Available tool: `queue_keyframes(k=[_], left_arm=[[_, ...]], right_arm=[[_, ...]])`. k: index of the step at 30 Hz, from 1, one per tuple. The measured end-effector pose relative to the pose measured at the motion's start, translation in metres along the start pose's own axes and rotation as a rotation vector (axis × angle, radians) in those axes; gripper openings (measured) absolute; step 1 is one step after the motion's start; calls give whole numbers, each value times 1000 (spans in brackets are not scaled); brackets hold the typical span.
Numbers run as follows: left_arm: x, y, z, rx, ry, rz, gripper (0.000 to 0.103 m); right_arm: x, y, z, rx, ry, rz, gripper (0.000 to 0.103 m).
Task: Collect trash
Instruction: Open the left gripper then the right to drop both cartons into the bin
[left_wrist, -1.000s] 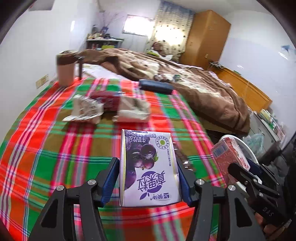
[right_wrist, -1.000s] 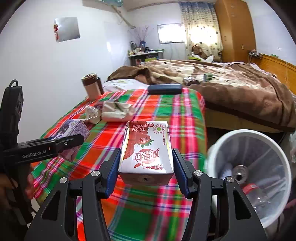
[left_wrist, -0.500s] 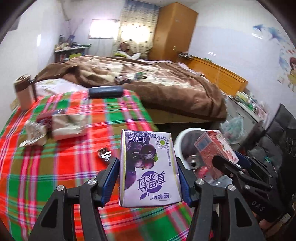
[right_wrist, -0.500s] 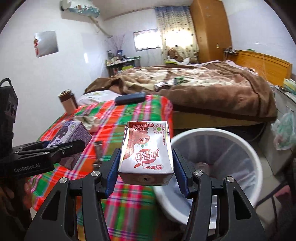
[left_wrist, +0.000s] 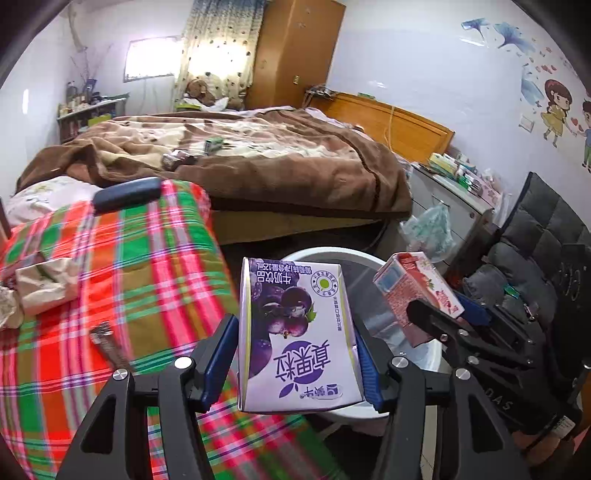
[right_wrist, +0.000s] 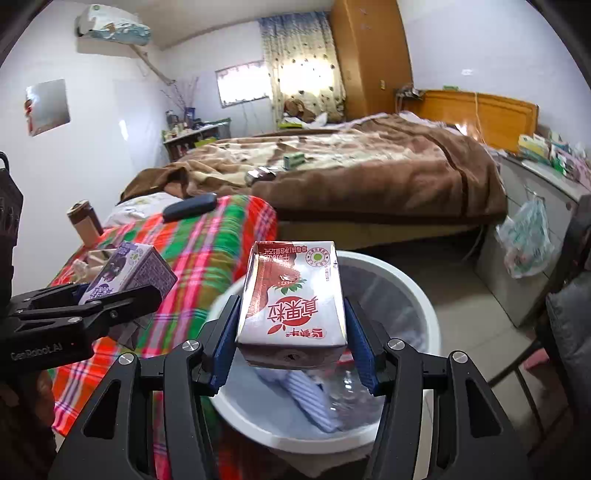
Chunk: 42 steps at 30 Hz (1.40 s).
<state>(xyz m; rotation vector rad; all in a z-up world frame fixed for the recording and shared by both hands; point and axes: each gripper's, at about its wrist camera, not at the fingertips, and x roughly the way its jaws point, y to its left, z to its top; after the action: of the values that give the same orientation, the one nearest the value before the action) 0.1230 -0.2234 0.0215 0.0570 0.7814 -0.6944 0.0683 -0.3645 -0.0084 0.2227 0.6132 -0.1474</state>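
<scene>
- Two cartons are up off the table, one per gripper, both seemingly bound for the bin (right_wrist: 413, 280).
- Left gripper (left_wrist: 295, 365) pinches the purple carton (left_wrist: 295, 328) across its sides, blue pads flat on it; it hangs at the near rim, over the plaid cloth's (left_wrist: 110, 280) edge.
- Right gripper (right_wrist: 291, 343) clamps the red carton (right_wrist: 291, 295) the same way, right above the bin's mouth, likely ready to drop.
- More wrappers (left_wrist: 44, 284) lie back on the cloth, well apart from both grippers.
</scene>
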Motion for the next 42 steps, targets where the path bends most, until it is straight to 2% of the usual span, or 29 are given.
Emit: queue_keyframes(k=[8,17,21,23,30,42], left_arm=[[37,-30,-2,36,63,-35,59],[56,-35,-1,44,95,-32,59],[58,-32,0,33,100,-16,69],[59,-29,-1,18,106,-16,69],[47,-18,-4,0,78,-16,69],[10,7,-11,-35,22,54,69]], right_arm=[[12,-33,-8,54,57,-54,56],[22,-48,-12,57,104,-70,57],[21,-49,-13,63,108,-82,57],[21,-49,-14,65,106,-82,60],[16,-44,-10,57,88,-81,61],[6,-21,-7,29,45,-38,61]])
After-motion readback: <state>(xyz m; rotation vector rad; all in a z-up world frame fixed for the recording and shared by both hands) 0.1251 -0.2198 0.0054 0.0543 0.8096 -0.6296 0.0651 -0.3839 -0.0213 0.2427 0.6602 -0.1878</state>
